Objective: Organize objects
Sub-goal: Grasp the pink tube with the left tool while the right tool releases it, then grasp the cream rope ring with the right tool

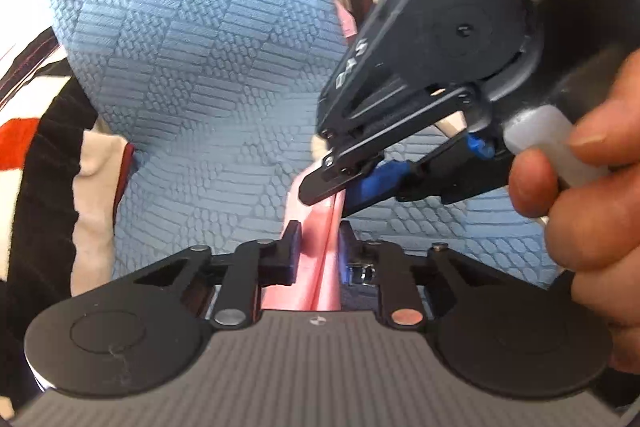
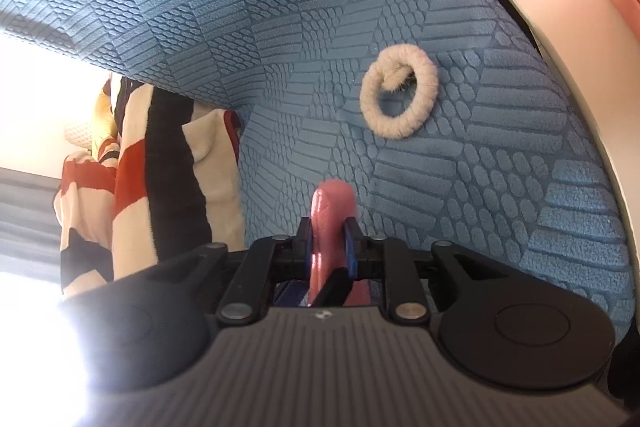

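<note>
A: OK, status on the fingers?

B: Both sets clamped on the pink item (image 1: 316, 227). My left gripper (image 1: 318, 255) grips its near end, my right gripper (image 1: 340, 183) pinches it further along, over the blue textured mat (image 1: 192, 47).

A: Anything else?

B: White fuzzy ring (image 2: 398, 91) lies flat on the mat, well apart from the pink item. Striped cloth (image 2: 160, 179) at the mat's left edge.
</note>
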Motion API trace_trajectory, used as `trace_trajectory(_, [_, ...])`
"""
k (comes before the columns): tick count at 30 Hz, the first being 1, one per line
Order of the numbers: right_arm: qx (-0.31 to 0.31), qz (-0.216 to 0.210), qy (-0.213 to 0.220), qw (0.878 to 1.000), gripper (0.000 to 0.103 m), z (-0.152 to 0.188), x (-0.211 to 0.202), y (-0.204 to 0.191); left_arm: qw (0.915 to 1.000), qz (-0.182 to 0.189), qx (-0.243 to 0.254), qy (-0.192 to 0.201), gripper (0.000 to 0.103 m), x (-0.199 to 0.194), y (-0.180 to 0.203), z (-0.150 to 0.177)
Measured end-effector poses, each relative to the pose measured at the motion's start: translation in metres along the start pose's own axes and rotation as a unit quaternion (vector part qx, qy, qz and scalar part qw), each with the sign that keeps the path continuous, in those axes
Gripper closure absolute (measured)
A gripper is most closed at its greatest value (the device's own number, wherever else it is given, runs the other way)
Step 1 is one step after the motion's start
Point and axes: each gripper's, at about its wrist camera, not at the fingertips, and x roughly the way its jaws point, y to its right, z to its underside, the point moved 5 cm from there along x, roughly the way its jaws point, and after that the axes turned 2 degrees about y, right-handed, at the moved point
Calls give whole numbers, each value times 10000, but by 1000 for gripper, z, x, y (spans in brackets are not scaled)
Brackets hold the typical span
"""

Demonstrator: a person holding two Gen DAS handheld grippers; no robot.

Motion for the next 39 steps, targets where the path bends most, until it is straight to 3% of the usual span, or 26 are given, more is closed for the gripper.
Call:
trace_trajectory(3, [-177, -3, 193, 9997, 75, -7, -5, -5, 9968, 182, -765, -172, 86, 4, -20, 0])
trace_trajectory(5, [-315, 21, 333, 9989, 63, -15, -8, -9, 9895, 335, -1381, -247, 86, 6, -37, 0])
trace_trajectory(7, [-490, 111, 526, 9974, 47, -24, -11, -11, 9759, 609, -2067, -340, 87, 6, -52, 3])
trace_trajectory(11, [-688, 628, 832, 9922, 46, -40, -11, -7, 9502, 856, -2938, -591, 87, 18, -74, 13])
trace_trajectory(13, [-729, 912, 911, 9890, 47, -48, -8, -2, 9416, 907, -3171, -678, 87, 25, -81, 17])
trace_trajectory(19, [-1321, 1579, 1031, 9731, 49, -63, 6, 0, 9408, 885, -3135, -942, 81, 36, -78, 23])
trace_trajectory(27, [-1757, 1767, 812, 9650, 55, -70, 28, -2, 9439, 848, -2997, -1095, 80, 47, -74, 28])
trace_trajectory(32, [-2265, 2139, 724, 9475, 65, -64, 40, -9, 9481, 842, -2891, -1019, 84, 47, -73, 25])
trace_trajectory(34, [-2323, 2124, 700, 9466, 82, -62, 42, -10, 9502, 829, -2846, -962, 84, 45, -73, 23])
trace_trajectory(38, [-2520, 2301, 808, 9365, 87, -56, 38, -16, 9494, 874, -2897, -842, 84, 39, -76, 19])
trace_trajectory(39, [-2514, 2259, 843, 9374, 92, -56, 36, -19, 9490, 905, -2911, -799, 84, 37, -76, 18])
